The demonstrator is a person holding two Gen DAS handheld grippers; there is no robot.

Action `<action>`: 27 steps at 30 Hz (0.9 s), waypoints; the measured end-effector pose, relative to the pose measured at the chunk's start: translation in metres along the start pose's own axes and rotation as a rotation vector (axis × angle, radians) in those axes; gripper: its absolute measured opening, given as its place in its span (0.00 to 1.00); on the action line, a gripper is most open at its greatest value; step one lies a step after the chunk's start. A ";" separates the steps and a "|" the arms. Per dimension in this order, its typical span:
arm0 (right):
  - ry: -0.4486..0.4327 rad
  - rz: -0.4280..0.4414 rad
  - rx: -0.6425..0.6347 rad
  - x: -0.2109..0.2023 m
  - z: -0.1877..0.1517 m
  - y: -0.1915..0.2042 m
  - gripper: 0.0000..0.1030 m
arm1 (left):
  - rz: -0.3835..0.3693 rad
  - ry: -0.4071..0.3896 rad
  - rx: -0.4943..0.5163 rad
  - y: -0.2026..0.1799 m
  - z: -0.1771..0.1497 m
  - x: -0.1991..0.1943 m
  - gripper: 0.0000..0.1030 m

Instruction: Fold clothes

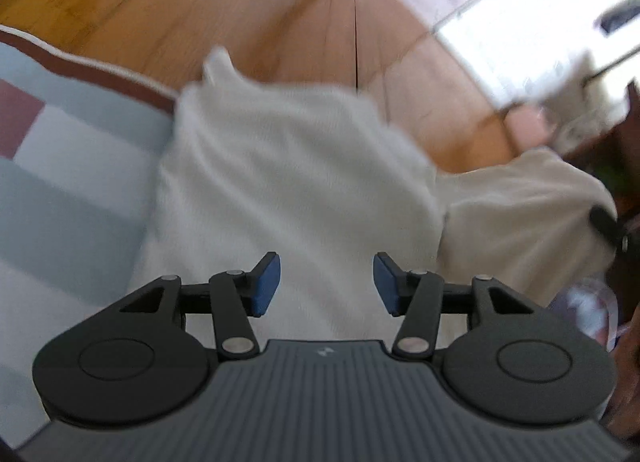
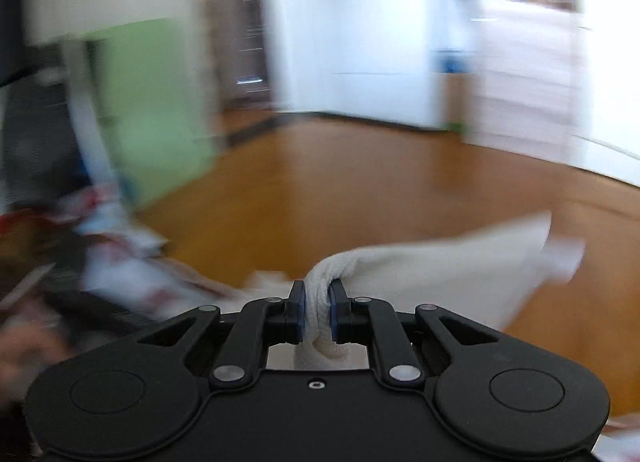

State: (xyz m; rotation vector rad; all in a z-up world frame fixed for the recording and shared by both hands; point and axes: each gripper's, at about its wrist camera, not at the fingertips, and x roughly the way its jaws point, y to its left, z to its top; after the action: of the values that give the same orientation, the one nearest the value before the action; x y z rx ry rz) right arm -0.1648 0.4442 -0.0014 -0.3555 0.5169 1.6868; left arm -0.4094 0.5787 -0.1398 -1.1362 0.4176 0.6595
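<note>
The soft, light white garment [image 1: 288, 190] lies partly on the striped rug [image 1: 60, 166], its bunched edge pinched in the right tongs [image 2: 317, 312]; the left tongs [image 1: 326, 282] gape, released, above it.

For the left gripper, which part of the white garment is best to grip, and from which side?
Probably the free corner of the white garment, approached from the blue rug side: it sticks out, thin and unobstructed. The open left gripper hangs over the broad middle.

White garment [image 1: 288, 182], pale blue-grey checked rug [image 1: 68, 182], orange-brown wooden floor [image 2: 360, 182]
</note>
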 end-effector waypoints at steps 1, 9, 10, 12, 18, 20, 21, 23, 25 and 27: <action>0.024 0.071 0.005 0.018 -0.003 0.013 0.14 | -0.041 -0.031 -0.039 0.012 0.002 -0.005 0.49; 0.272 0.191 0.101 0.112 -0.082 0.032 0.14 | -0.114 0.014 -0.256 0.064 -0.009 0.014 0.49; 0.279 0.182 0.124 0.112 -0.088 0.027 0.14 | -0.098 0.029 -0.254 0.064 -0.010 0.017 0.49; 0.268 0.171 0.151 0.102 -0.089 0.018 0.14 | -0.126 0.032 -0.251 0.057 -0.012 0.017 0.50; 0.205 0.232 0.139 0.080 -0.070 0.019 0.14 | -0.163 0.045 -0.230 0.042 -0.014 0.024 0.67; 0.197 0.254 0.064 0.078 -0.063 0.034 0.14 | -0.159 0.061 -0.236 0.037 -0.014 0.029 0.83; 0.199 0.256 0.034 0.079 -0.060 0.042 0.14 | -0.158 0.071 -0.234 0.033 -0.014 0.034 0.83; 0.174 0.271 0.036 0.079 -0.058 0.051 0.14 | -0.152 0.070 -0.214 0.025 -0.014 0.038 0.79; 0.154 0.264 0.036 0.074 -0.056 0.056 0.14 | -0.114 0.020 -0.175 0.018 -0.016 0.035 0.22; 0.137 0.237 0.031 0.066 -0.055 0.060 0.15 | -0.057 -0.034 -0.132 0.006 -0.013 0.027 0.09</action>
State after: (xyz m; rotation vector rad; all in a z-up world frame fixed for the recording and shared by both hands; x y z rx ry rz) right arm -0.2386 0.4635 -0.0729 -0.4015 0.7089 1.8892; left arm -0.3933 0.5758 -0.1657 -1.2557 0.3154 0.6629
